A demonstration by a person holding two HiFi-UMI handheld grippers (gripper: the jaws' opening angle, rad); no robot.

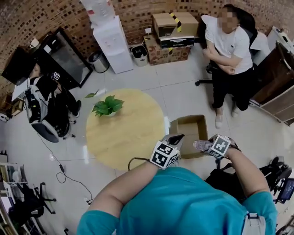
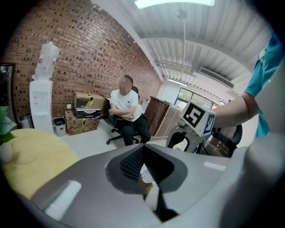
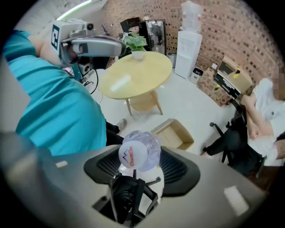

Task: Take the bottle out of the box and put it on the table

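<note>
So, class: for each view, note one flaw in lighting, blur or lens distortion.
Head view: glare strips on the floor beside the table. Left gripper view: ceiling light blown out, corners black, foreground soft. Right gripper view: fisheye curves the room; bottle cap sharp.

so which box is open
The box on the floor beside the table; its top is open. The boxes stacked by the brick wall are shut.

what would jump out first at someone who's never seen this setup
First the clear bottle, clamped in the jaws of the right gripper and held up over the open cardboard box on the floor. Next comes the round yellow table beside the box, with a small potted plant on it. Beyond them a person in a white shirt sits with arms crossed.
</note>
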